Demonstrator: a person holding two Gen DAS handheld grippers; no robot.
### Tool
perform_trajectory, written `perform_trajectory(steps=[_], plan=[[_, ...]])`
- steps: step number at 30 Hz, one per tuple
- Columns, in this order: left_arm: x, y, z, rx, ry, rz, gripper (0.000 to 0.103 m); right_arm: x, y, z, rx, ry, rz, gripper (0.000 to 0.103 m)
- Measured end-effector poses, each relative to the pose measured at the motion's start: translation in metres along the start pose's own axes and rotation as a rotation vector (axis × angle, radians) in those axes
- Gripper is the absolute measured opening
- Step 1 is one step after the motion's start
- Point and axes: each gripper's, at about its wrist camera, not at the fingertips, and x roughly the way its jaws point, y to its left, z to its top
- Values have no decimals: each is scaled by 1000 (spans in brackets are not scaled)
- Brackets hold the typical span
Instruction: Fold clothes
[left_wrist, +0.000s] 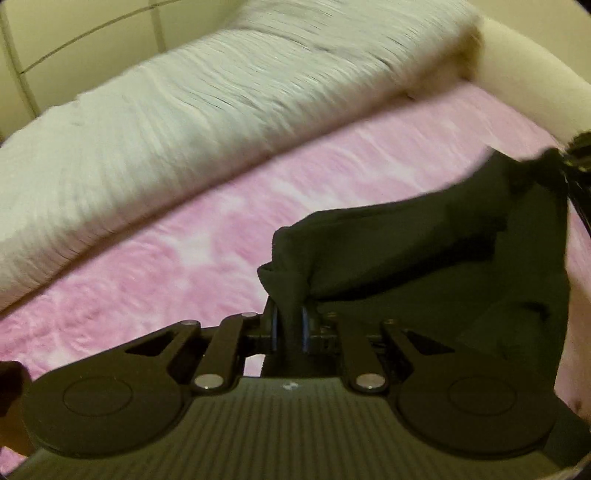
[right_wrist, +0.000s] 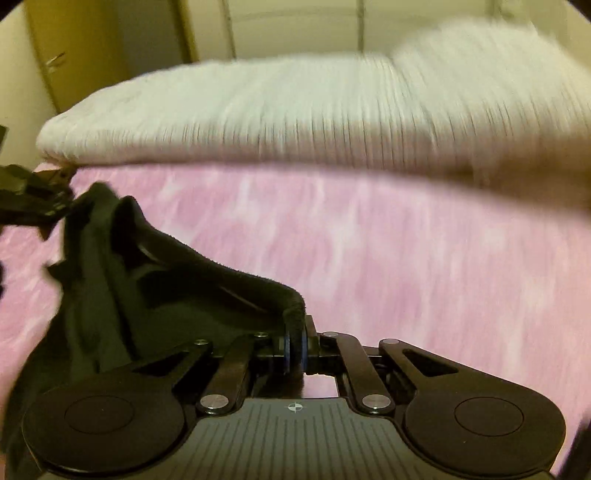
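A black garment (left_wrist: 424, 251) hangs stretched between my two grippers above a pink bed sheet (left_wrist: 166, 266). My left gripper (left_wrist: 290, 325) is shut on one bunched corner of it. My right gripper (right_wrist: 295, 349) is shut on a rolled hem at the other end of the black garment (right_wrist: 129, 280). The right gripper shows at the right edge of the left wrist view (left_wrist: 576, 162), and the left gripper shows at the left edge of the right wrist view (right_wrist: 37, 199). Both views are blurred by motion.
A thick white ribbed duvet (left_wrist: 166, 129) lies folded along the far side of the pink sheet (right_wrist: 406, 251), and shows in the right wrist view (right_wrist: 295, 110) too. A cream padded bed frame (left_wrist: 524, 74) stands behind it. A wooden door (right_wrist: 74, 55) is at the far left.
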Motion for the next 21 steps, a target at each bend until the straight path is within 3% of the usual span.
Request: perform_trajectory(steps=[2,3,5,6,7,8,9,13,15,19,21], plan=[[13,15,11,-61,0,55,27,34,8,39,-46,-24,-21,4],[23,24,13,-98,21,90,30,52,12,55,-60,-26,-31,6],[30,32,2,-146,46,113,30,80,24,71,-74,-24,-74,23],[31,35,-6,-166,56,117,30,88,31,73,-82,-32,-98,40],[33,39,-13,-186,67,122,35,86,37,70,-86,-53,-111,50],[34,42,-20,-206,77,127,40,85,44,66,-91,-73,-124,52],[34,41,-31,-214,92,121,44,84,51,59,-98,-76,-126,55],[29,26,-84,-184,173,70,45,88,85,6,-154,31,-61,57],[27,7,-103,-112,195,40,45,90,102,-20,-181,84,-28,57],[28,-41,-113,101,148,-21,47,94,135,-71,-236,186,25,57],[32,-58,-108,147,121,-57,48,100,143,-84,-260,211,-7,57]])
